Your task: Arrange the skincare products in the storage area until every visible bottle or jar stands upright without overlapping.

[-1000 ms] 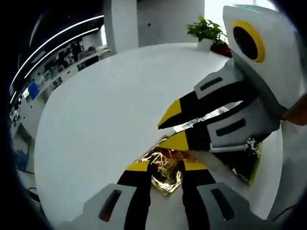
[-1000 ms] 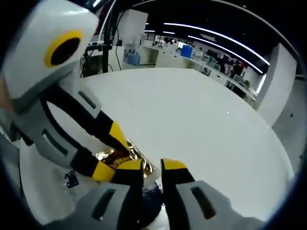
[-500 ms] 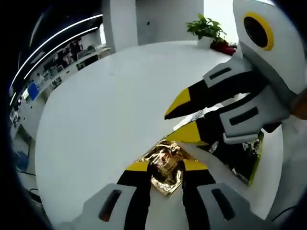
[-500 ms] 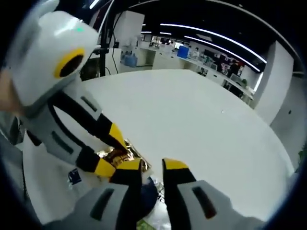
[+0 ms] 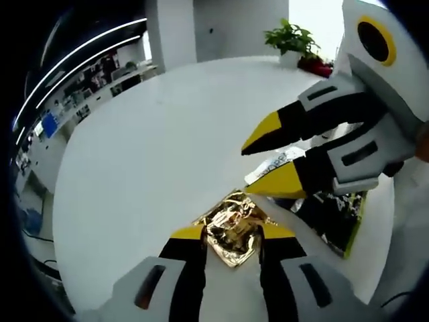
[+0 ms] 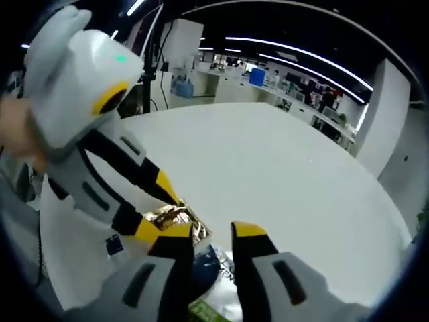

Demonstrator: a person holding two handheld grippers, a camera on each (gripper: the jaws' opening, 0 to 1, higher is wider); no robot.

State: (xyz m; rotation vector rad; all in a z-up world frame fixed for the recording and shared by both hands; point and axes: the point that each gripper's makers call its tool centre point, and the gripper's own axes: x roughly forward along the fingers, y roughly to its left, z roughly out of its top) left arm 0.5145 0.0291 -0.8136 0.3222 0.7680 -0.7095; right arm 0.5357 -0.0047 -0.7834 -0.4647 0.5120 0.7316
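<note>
Both tools [image 5: 231,235] around gold packet [image 5: 231,227]

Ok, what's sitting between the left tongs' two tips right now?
In the left gripper view, a crinkled gold foil packet lies between the left tongs' tips, on the white table.
</note>
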